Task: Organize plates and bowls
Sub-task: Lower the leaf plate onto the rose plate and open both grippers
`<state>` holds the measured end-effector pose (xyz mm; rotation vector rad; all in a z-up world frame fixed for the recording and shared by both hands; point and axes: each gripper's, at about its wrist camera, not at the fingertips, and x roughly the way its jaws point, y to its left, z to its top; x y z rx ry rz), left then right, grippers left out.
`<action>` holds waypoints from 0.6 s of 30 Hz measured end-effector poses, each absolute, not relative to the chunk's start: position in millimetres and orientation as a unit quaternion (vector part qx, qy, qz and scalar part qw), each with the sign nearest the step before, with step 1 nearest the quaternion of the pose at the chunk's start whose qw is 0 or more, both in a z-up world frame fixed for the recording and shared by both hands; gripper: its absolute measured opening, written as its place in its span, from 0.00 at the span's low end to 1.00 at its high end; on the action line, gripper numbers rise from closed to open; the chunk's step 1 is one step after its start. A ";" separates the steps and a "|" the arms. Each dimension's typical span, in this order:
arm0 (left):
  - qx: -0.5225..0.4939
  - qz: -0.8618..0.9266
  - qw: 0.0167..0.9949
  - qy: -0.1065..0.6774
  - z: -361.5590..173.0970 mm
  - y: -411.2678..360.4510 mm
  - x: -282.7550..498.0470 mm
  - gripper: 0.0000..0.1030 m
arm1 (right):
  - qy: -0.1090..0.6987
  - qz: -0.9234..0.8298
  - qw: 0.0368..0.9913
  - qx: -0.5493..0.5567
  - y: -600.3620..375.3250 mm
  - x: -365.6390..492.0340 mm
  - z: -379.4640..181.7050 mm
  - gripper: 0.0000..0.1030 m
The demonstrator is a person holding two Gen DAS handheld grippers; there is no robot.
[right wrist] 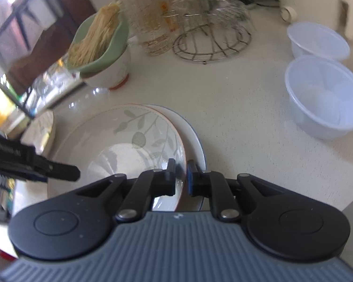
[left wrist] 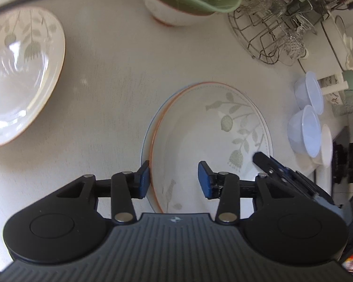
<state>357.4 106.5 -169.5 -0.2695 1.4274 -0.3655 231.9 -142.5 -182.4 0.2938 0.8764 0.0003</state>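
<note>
A white plate with a green leaf pattern and orange rim (left wrist: pixel 200 136) lies on a blue-rimmed plate (left wrist: pixel 145 141) on the white counter. My left gripper (left wrist: pixel 174 179) is open, its fingers astride the leaf plate's near rim. My right gripper (right wrist: pixel 181 177) is shut on the leaf plate's (right wrist: pixel 129 141) right rim, above the blue-rimmed plate (right wrist: pixel 195 141). The right gripper shows at the right of the left wrist view (left wrist: pixel 261 158). A second leaf-pattern plate (left wrist: pixel 18 77) lies to the left.
A white bowl holding a green bowl of noodles (left wrist: pixel 176 7) stands at the back, also in the right wrist view (right wrist: pixel 101 51). A wire rack with glassware (left wrist: pixel 275 30) stands at the back right. Translucent plastic bowls (right wrist: pixel 322 96) sit at the right (left wrist: pixel 306 131).
</note>
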 end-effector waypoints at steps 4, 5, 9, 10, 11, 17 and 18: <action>-0.121 -0.173 0.718 0.664 -165.2 112.6 358.7 0.50 | 0.423 0.001 0.901 0.096 -131.6 236.3 -180.9 0.16; -0.126 -0.170 0.713 0.668 -164.8 116.1 358.0 0.51 | 0.422 0.000 0.903 0.081 -128.4 238.1 -180.1 0.16; -0.140 -0.182 0.712 0.664 -160.5 122.0 354.8 0.51 | 0.426 0.000 0.903 0.055 -121.6 243.7 -177.7 0.17; -0.141 -0.184 0.714 0.661 -158.9 121.8 353.9 0.51 | 0.427 0.001 0.903 0.054 -121.9 244.9 -177.5 0.17; -0.142 -0.182 0.718 0.657 -156.7 122.1 352.3 0.51 | 0.427 0.002 0.903 0.053 -122.0 245.7 -177.6 0.17; -0.131 -0.166 0.765 0.609 -131.3 119.6 334.6 0.51 | 0.428 0.000 0.899 0.090 -131.3 247.2 -174.0 0.16; -0.128 -0.165 0.772 0.600 -126.2 119.4 331.7 0.51 | 0.426 -0.001 0.900 0.096 -133.4 245.9 -171.8 0.16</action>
